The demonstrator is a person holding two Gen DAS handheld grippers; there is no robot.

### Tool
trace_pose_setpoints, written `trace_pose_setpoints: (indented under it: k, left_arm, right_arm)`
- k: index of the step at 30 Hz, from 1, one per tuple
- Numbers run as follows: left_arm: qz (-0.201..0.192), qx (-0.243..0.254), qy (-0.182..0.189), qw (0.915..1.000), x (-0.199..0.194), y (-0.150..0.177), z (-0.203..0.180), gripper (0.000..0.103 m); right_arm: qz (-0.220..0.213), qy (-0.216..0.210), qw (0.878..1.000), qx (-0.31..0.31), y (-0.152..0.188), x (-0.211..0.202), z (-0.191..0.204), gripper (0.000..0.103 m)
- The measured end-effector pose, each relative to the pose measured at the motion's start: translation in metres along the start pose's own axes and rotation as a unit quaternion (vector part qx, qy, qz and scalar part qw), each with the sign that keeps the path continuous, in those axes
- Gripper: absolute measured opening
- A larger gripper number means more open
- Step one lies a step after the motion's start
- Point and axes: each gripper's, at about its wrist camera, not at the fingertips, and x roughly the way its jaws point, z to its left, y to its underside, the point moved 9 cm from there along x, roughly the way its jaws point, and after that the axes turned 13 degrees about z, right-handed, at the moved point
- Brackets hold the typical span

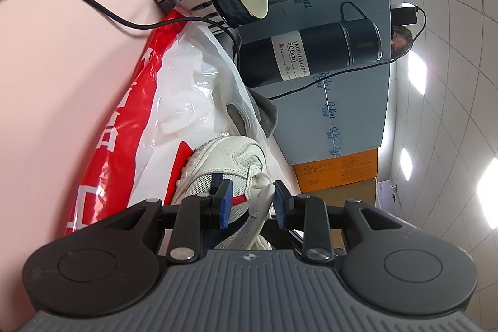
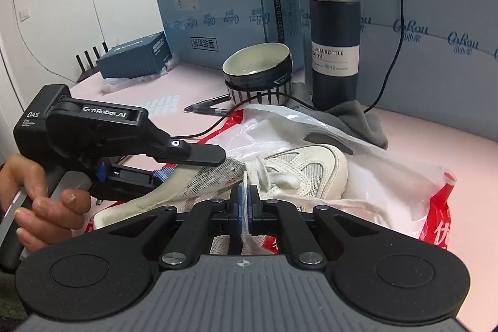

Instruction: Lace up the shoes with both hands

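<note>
The right gripper (image 2: 245, 203) is pinched shut on the white lace (image 2: 246, 185) just above the shoe (image 2: 298, 173), which is held by the half-open left gripper (image 1: 252, 201), so the lace could be yanked out if pulled hard.

The white mesh sneaker (image 2: 298, 173) lies on the red-and-white plastic bag (image 2: 358, 195) (spread over the pink tabletop (image 2: 435, 126)); behind it stand the striped ceramic bowl (image 2: 258, 73) and, to its right, the dark steel vacuum bottle (image 2: 334, 36).
</note>
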Motion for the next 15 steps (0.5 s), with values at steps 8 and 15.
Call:
trace_pose_setpoints:
  k: [8, 15]
  left_arm:
    - [0.000, 0.000, 0.000, 1.0000, 0.000, 0.000, 0.000, 0.027]
    - [0.000, -0.001, 0.000, 1.0000, 0.000, 0.000, -0.001, 0.027]
  right_arm:
    - [0.001, -0.007, 1.000, -0.016, -0.003, 0.006, 0.005, 0.004]
    - [0.013, -0.033, 0.999, -0.037, -0.003, 0.008, 0.018, 0.004]
